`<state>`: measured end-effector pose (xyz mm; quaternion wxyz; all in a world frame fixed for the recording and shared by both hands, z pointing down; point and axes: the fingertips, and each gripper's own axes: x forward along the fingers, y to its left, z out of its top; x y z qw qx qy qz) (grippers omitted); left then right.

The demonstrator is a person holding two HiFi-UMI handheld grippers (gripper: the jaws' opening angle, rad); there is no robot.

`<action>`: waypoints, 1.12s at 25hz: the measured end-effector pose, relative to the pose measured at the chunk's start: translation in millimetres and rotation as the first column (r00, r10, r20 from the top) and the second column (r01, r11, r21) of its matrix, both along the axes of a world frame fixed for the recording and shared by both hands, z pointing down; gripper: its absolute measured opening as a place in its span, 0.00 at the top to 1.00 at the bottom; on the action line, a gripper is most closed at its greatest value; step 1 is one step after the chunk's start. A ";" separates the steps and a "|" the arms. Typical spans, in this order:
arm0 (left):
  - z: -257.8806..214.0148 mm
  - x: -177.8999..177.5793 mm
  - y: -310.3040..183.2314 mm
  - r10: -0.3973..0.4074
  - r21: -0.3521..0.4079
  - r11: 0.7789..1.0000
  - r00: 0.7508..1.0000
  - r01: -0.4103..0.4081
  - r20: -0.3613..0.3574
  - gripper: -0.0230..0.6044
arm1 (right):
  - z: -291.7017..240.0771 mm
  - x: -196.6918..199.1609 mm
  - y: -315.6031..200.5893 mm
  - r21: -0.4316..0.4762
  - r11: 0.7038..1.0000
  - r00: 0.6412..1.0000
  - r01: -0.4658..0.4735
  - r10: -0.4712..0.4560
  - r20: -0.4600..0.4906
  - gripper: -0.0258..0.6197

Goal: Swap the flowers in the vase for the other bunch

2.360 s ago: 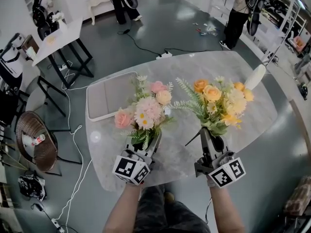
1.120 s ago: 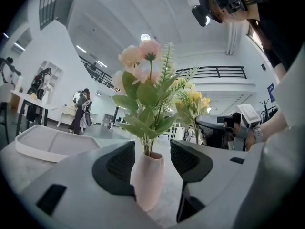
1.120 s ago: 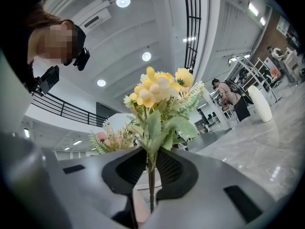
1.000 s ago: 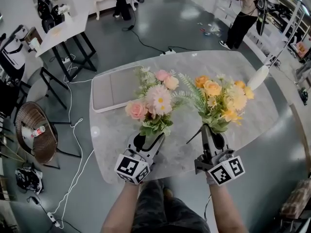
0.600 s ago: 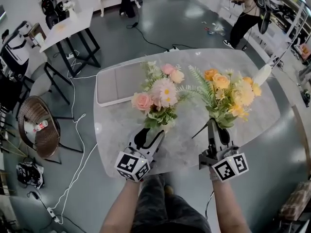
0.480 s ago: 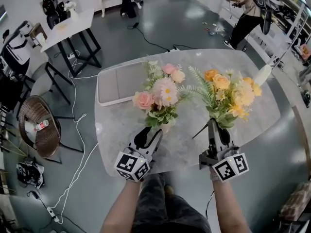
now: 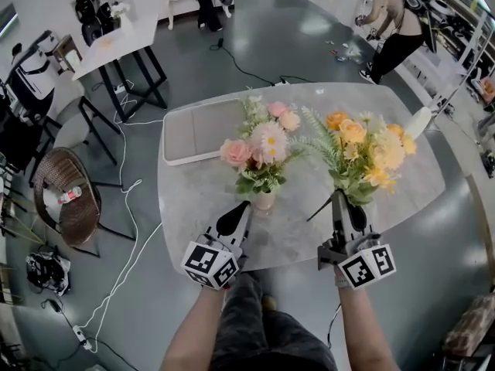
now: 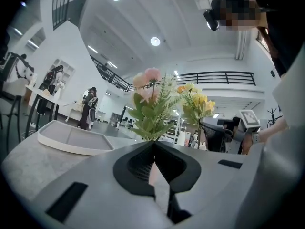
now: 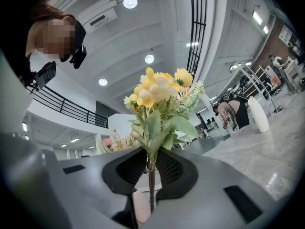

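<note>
- Vase point(image 7: 264, 200) stands upright on the marble table point(image 7: 193, 207) with the pink bunch point(image 7: 261, 139) in it, just beyond your left gripper point(image 7: 242, 209).
- Your left jaws have just closed and sit pressed together, nothing between them.
- Your right gripper point(image 7: 339, 198) pinches the stems of the yellow bunch point(image 7: 363, 154), held upright beside the pink one.
- Grey tray point(image 7: 197, 130) lies behind the vase.

Pink bunch point(image 7: 261, 140) stands in the vase point(image 7: 264, 200), yellow bunch point(image 7: 362, 154) beside.
</note>
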<state>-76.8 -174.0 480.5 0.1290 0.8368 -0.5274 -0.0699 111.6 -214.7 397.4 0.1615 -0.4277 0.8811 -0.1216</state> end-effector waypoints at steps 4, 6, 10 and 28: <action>-9.1 -3.0 4.2 -0.006 0.005 1.000 1.000 0.006 -0.015 0.94 | -4.6 -3.4 3.1 0.000 1.000 1.000 0.005 -0.005 0.000 0.85; -14.6 -4.1 6.3 -0.011 0.007 1.000 1.000 0.012 -0.020 0.94 | -8.0 -4.5 4.7 0.001 1.000 1.000 0.008 -0.008 0.000 0.85; -25.9 -4.7 12.9 -0.021 0.013 1.000 0.999 0.021 -0.032 0.94 | -15.3 -6.4 11.9 0.008 1.000 1.000 0.018 -0.018 -0.002 0.85; -75.1 -15.5 25.2 -0.047 0.084 0.995 0.996 0.053 -0.071 0.94 | -32.1 -27.6 25.3 0.038 0.996 0.997 0.077 -0.077 -0.004 0.85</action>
